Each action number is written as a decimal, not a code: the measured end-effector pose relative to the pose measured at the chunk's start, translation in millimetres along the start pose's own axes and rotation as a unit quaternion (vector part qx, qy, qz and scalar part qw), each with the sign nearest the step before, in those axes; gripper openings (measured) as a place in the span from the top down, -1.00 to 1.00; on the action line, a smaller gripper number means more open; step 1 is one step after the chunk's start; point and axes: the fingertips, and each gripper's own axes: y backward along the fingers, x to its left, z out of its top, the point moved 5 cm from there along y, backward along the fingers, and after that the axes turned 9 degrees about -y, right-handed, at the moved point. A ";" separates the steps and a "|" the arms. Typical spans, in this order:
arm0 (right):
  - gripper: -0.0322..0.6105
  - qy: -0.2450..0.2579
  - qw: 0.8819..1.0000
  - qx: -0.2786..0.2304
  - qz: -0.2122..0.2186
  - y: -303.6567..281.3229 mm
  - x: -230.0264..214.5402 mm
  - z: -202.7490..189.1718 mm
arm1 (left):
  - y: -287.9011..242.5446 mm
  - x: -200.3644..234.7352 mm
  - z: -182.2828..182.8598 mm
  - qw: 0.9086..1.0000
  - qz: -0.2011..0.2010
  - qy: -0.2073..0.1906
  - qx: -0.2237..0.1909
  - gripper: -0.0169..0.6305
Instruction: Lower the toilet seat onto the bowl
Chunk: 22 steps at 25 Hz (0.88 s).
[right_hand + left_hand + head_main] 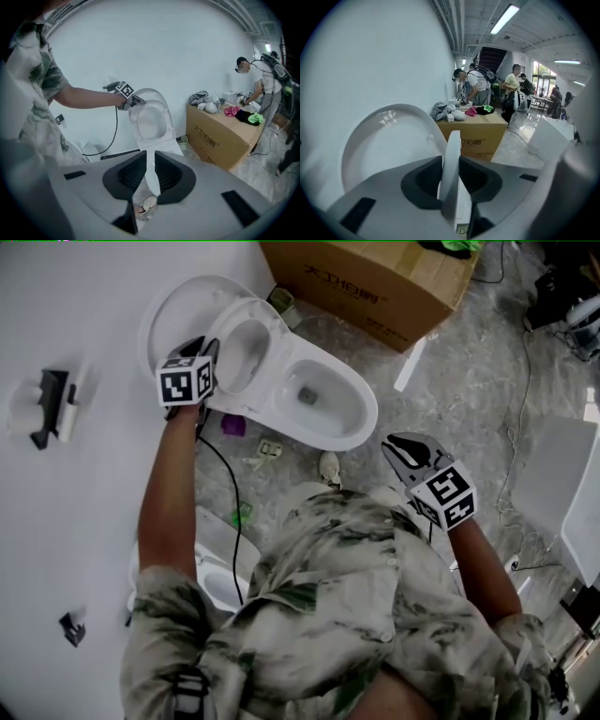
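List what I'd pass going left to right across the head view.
Black-and-white wall fixture → left claw → toilet bowl → right claw → white panel. The cardboard box overlaps several of these, so it is left out.

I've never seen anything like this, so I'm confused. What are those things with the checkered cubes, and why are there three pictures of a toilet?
A person holds two hand tools called grippers. Each has two jaws that pinch like tongs, and the marked cubes are part of them. One picture comes from a camera on the person's head, looking down. The other two come from cameras riding on the grippers. The left gripper has its jaws shut on the edge of the raised toilet seat, which is meant to go down onto the bowl. The right gripper hangs near the person's body, jaws a little apart, holding nothing. A cardboard box stands on the floor behind the toilet.
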 end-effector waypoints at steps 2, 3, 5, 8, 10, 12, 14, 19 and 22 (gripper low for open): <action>0.67 -0.001 1.000 0.004 -0.001 3.0 -0.5 -4.9 | 2.3 -10.2 1.3 1.000 -0.005 -0.004 -0.003 0.57; 0.68 -0.002 1.000 0.004 -0.001 4.7 -0.7 -7.1 | 3.2 -15.2 1.6 1.000 -0.006 -0.005 -0.005 0.57; 0.68 -0.003 1.000 0.002 0.000 7.9 -0.7 -9.6 | 4.7 -24.9 1.5 1.000 -0.009 -0.007 -0.006 0.57; 0.68 -0.004 1.000 0.001 0.001 12.1 -2.5 -14.0 | 5.9 -38.2 3.5 1.000 -0.012 -0.010 -0.007 0.57; 0.68 -0.004 1.000 0.002 0.001 15.2 -3.5 -17.9 | 6.9 -47.5 4.3 1.000 -0.014 -0.014 -0.008 0.57; 0.68 -0.004 1.000 0.001 0.002 19.0 -3.8 -20.8 | 7.6 -57.7 4.3 1.000 -0.015 -0.017 -0.008 0.57; 0.68 -0.005 1.000 0.000 0.003 23.1 -4.7 -23.9 | 8.1 -67.6 3.9 1.000 -0.016 -0.019 -0.008 0.57; 0.68 -0.007 1.000 -0.003 0.003 35.0 -8.4 -33.9 | 9.3 -94.8 3.2 0.999 -0.023 -0.027 -0.005 0.56; 0.68 -0.006 1.000 -0.007 0.002 42.5 -12.3 -40.7 | 9.7 -112.3 3.6 0.999 -0.024 -0.031 -0.001 0.56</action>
